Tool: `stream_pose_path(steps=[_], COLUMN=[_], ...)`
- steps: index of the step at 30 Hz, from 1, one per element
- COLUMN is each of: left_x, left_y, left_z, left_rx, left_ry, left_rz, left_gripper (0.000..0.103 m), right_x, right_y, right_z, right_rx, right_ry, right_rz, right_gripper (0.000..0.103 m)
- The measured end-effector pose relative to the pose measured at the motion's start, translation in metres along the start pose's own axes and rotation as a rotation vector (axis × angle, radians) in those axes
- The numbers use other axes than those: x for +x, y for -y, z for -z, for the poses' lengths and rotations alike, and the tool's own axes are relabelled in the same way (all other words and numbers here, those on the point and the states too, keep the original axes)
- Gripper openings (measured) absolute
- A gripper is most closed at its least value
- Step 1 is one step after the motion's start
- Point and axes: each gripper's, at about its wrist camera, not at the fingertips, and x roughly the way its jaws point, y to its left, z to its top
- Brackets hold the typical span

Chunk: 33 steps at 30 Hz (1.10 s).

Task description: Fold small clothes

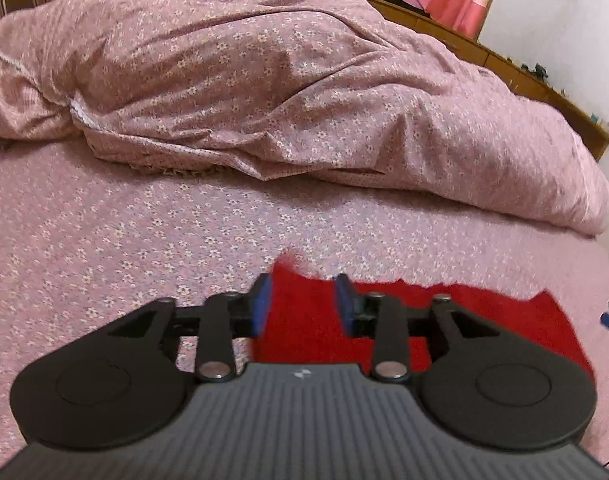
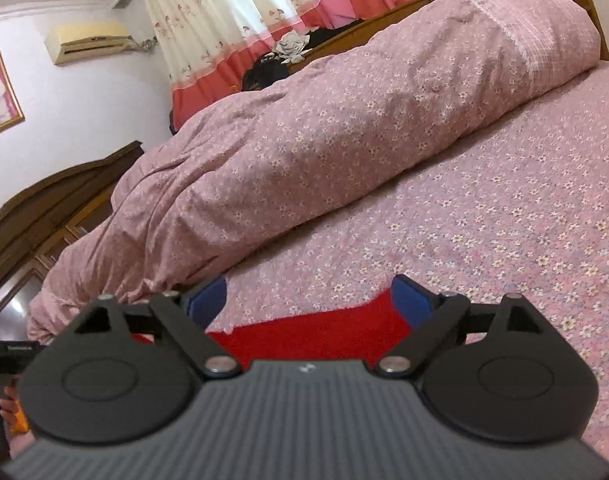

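Floral bedsheet (image 1: 144, 240) under flat red garment (image 1: 484, 320)

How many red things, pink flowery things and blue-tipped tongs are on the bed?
Red garment: 1
Pink flowery things: 2, the rumpled quilt and the bedsheet
Tongs with blue pads: 2, the left tongs and the right tongs, both open above the red garment
Total: 5
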Motion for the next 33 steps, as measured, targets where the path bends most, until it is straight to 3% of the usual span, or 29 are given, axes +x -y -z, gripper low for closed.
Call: stream_pose_path(steps=[5, 11, 17, 19, 27, 33], left_x=[0.003, 0.029, 0.072, 0.078, 0.078, 0.046], left_y=[0.014, 0.038, 0.050, 0.048, 0.054, 0.045], left_z=[0.014, 0.044, 0.075, 0.077, 0.061, 0.077], left_rx=[0.052, 0.096, 0.185, 0.182, 0.155, 0.139], left_ry=[-0.008, -0.078, -0.124, -0.117, -0.152, -0.130], left_rz=[0.011, 0.059, -0.039, -0.053, -0.092, -0.045], left_gripper=[0.052, 0.052, 0.054, 0.058, 0.059, 0.059], right_x=[0.000, 0.014, 0.050, 0.055, 0.061, 0.015], right_y=[-0.009, -0.028, -0.032, -0.032, -0.036, -0.034], right_z=[0.006, 0.028, 0.063, 0.074, 0.065, 0.057], right_rx=[-0.084, -0.219, -0.368, -0.405, -0.343, -0.241], right_ry=[-0.067, -0.164, -0.281, -0.250, -0.259, -0.202], right_rz=[0.028, 0.058, 0.193, 0.204, 0.246, 0.194], right_gripper=[0.091, 0.090, 0.088, 0.088, 0.088, 0.089])
